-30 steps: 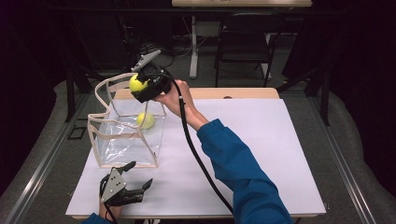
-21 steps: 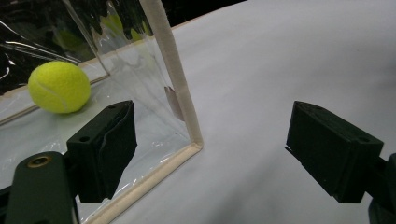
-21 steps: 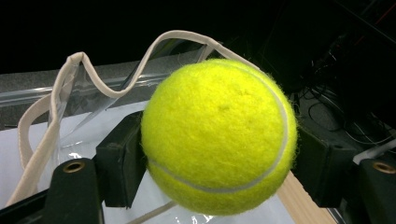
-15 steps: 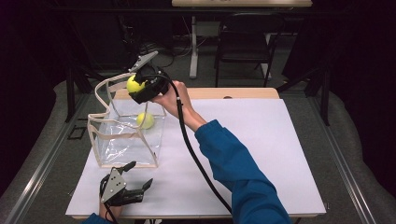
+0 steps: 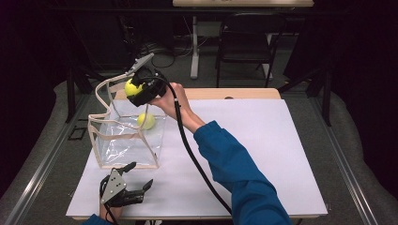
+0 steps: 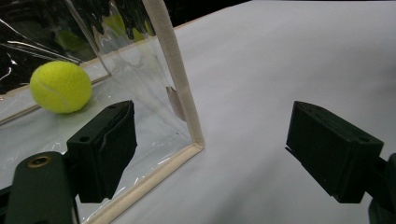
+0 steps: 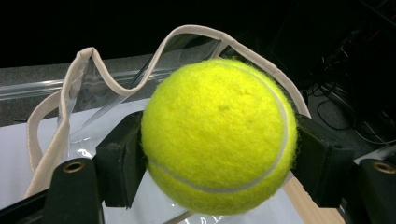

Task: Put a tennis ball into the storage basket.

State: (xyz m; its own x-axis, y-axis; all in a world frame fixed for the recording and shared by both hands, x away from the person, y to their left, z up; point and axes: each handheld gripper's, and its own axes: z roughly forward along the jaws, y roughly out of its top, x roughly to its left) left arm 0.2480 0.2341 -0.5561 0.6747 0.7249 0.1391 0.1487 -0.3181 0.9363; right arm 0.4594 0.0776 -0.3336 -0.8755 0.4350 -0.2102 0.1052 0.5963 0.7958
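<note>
Change: right gripper (image 5: 133, 87) sits a touch further toward the bench's left edge and far side than a second ago, carrying its ball with it; left gripper and the ball in the bag lie as before.
Left gripper (image 5: 136, 176): lies at the bench's near edge, close to the near left corner, just in front of the bag; its jaws stand wide apart with nothing between them, and in the left gripper view the bag's near corner seam rises between them further off.
Bench (image 5: 263, 140): white top, bare across its middle and right half.
Bag (image 5: 126, 140): clear plastic with cream edging, standing upright on the left half of the bench, mouth open upward, its cream handle (image 7: 116, 88) looping up toward the far left corner.
Ball in bag (image 5: 146, 121): yellow tennis ball resting on the bag's floor, toward its far right side; the left gripper view shows it (image 6: 60, 87) through the clear wall.
Right gripper: held up over the far side of the bag's mouth, near the bench's far edge, clenched on a tennis ball.
Held ball (image 7: 218, 135): yellow tennis ball pinched at both sides by the black pads (image 7: 122, 158), clear of the bag and above its rim.
Sleeve (image 5: 239, 173): blue, reaching from the near edge diagonally toward the bag.
</note>
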